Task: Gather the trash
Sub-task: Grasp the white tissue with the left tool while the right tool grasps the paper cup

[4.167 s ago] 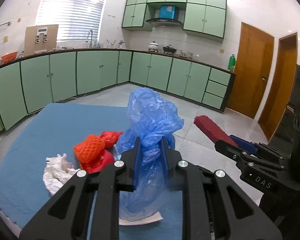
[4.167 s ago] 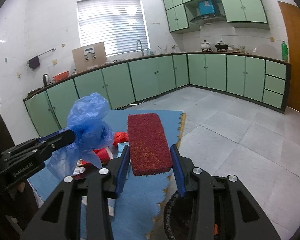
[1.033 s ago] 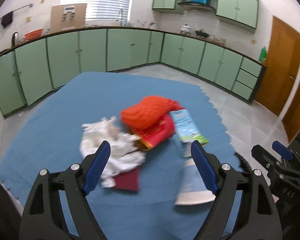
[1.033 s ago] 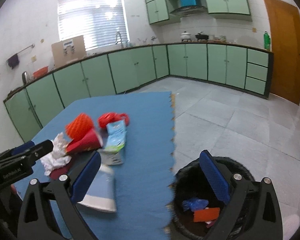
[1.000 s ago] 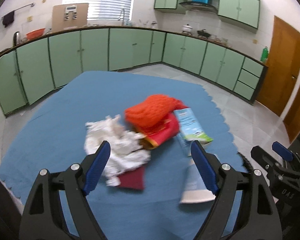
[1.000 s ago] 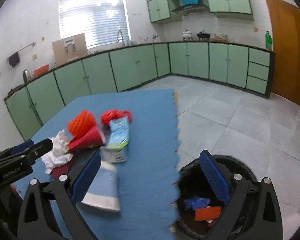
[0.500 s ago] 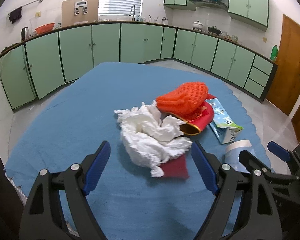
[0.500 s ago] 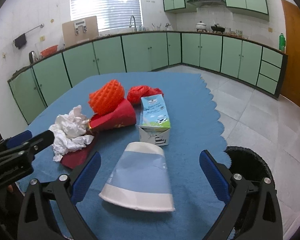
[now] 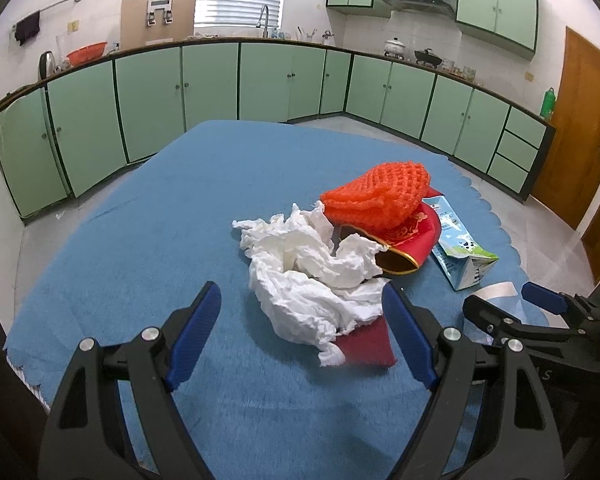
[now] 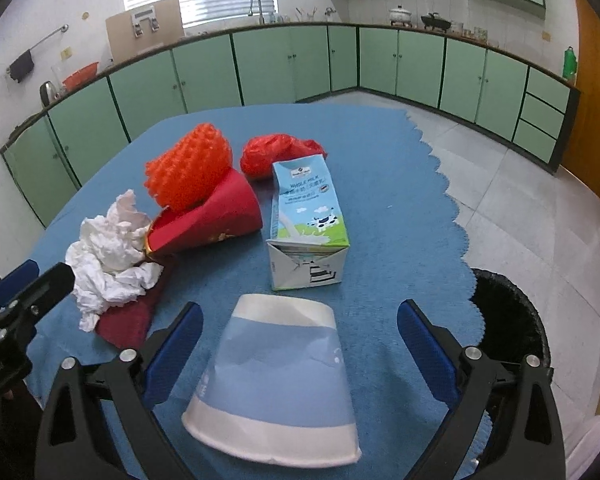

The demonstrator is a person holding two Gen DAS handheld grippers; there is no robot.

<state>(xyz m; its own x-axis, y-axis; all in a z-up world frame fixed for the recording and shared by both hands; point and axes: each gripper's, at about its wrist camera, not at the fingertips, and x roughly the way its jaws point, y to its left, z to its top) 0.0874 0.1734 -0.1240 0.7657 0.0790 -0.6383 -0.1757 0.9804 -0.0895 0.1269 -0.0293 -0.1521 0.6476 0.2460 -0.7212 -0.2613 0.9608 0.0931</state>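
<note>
Trash lies on a blue mat point(image 9: 148, 240). My left gripper point(image 9: 302, 332) is open just short of a crumpled white tissue point(image 9: 312, 272), which lies on a dark red scrap point(image 9: 370, 346). Behind them are an orange mesh sponge point(image 9: 376, 196), a red paper cup point(image 9: 404, 240) and a milk carton point(image 9: 460, 248). My right gripper point(image 10: 300, 344) is open, with a blue-and-white paper cup point(image 10: 284, 368) lying on its side between the fingers, untouched. In the right wrist view the tissue point(image 10: 108, 256), the red paper cup point(image 10: 208, 216) and the milk carton point(image 10: 308, 220) lie beyond it.
A red plastic bag point(image 10: 276, 152) lies at the far side of the pile. A black-lined trash bin point(image 10: 508, 320) stands on the tiled floor off the mat's scalloped right edge. Green kitchen cabinets point(image 9: 220, 80) run along the walls.
The blue bag and the red sponge are out of my grippers. Over the last second both open grippers came lower and closer to the pile, the right swinging from the bin to the paper cup.
</note>
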